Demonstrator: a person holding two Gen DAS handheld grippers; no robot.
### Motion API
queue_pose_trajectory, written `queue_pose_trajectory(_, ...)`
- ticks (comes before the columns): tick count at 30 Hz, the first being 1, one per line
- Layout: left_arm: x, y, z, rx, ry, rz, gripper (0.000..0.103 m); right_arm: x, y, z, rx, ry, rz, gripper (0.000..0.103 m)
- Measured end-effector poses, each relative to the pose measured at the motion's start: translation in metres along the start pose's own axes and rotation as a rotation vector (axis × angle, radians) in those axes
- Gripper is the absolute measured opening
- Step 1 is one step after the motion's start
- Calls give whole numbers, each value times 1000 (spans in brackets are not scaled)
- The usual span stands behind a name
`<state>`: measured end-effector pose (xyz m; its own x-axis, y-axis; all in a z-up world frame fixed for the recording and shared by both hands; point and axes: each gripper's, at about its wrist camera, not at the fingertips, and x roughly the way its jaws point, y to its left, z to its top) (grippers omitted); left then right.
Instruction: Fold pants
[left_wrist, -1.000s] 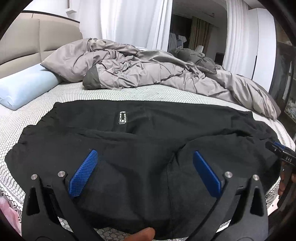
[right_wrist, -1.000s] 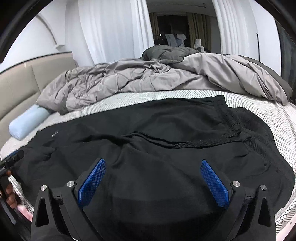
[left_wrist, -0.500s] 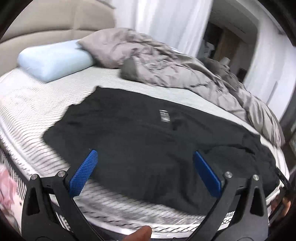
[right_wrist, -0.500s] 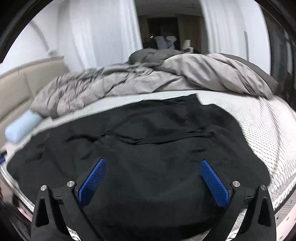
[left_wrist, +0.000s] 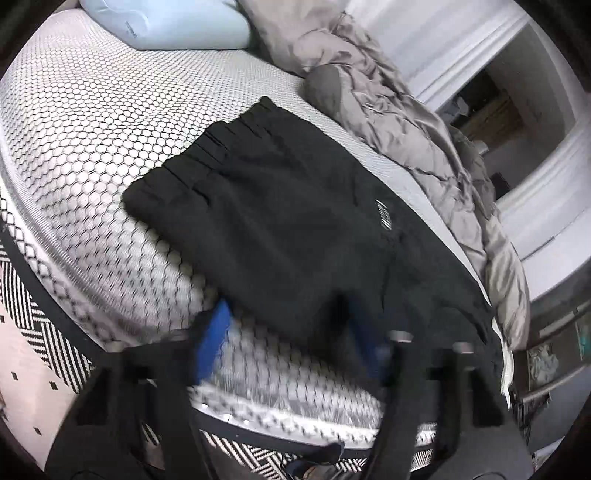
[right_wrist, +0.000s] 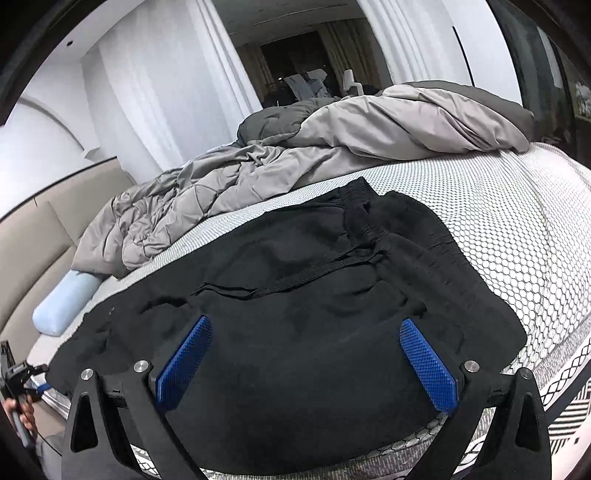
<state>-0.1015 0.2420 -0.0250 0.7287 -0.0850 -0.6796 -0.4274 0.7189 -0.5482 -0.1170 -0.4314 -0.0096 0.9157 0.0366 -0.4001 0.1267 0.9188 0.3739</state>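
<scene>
The left tongs (left_wrist: 291, 339) were closing around the black fabric pants' (left_wrist: 280, 221) near corner, and might catch only one layer; the right tongs (right_wrist: 306, 365) stood wide.

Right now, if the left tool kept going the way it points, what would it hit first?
Probably the near edge of the black pants on the bed. The left tool is closing around that hem, though blur hides actual contact.

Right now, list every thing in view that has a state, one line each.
black pants: laid out on the bed, partly rumpled, drawstring loose on top.
grey duvet: bunched up beyond the pants.
blue pillow: lying near the headboard.
left gripper: jaws closing at the pants' near edge; grip unclear through blur.
right gripper: open, nothing pinched.
</scene>
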Motion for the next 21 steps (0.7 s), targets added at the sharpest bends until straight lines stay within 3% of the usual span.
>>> queue_pose_trajectory(1, 5, 0, 2, -16, -11, 3, 34, 1, 0, 0, -9, 2, -6, 103)
queue_pose_trajectory(2, 7, 1, 5, -27, -27, 7, 14, 3, 2, 0, -18, 2, -19, 103)
queue_pose_trajectory(3, 4, 3, 9, -31, -62, 36, 5, 2, 1, -1, -23, 1, -27, 103)
queue_pose_trajectory(6, -16, 7, 12, 1, -172, 115, 2, -1, -4, -1, -28, -21, -77, 103)
queue_pose_trajectory(9, -19, 13, 15, 21, -191, 216, 2, -11, -22, 0, 3, -47, -114, 103)
queue_pose_trajectory(17, -18, 11, 10, 33, -185, 236, 2, -30, -84, -4, 224, -6, -97, 103)
queue_pose_trajectory(21, -12, 0, 18, 19, -178, 216, 2, -12, -110, -13, 368, 116, 27, 100)
